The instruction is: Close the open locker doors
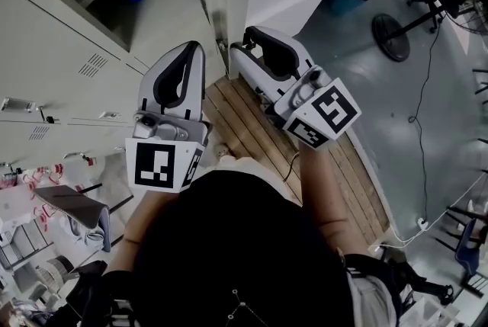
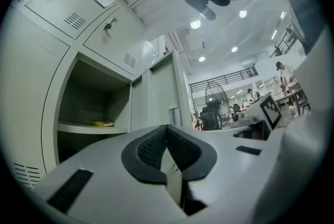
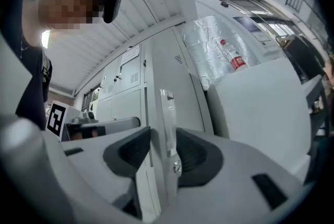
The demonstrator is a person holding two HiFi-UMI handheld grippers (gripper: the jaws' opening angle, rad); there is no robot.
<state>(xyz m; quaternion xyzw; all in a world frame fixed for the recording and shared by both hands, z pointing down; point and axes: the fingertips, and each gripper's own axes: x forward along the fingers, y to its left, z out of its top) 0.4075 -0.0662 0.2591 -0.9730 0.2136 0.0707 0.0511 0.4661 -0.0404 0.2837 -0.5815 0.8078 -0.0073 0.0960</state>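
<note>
Unreadably, a red label [image 3: 238, 63] wraps the bottle [image 3: 233, 54] near the locker [image 3: 162, 71].

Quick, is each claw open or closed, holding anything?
Left claw: closed, empty.
Right claw: open; locker door edge between its jaws, ungripped.

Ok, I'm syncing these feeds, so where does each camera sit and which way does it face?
Head view: on the person's head, steeply down at left gripper, right gripper, lockers; forearms show.
Left gripper view: on the left gripper, along shut fingers toward an open locker; head camera above.
Right gripper view: on the right gripper, along open fingers astride a door edge; torso at left.
Shared: each gripper view shows the other's marker cube.
</note>
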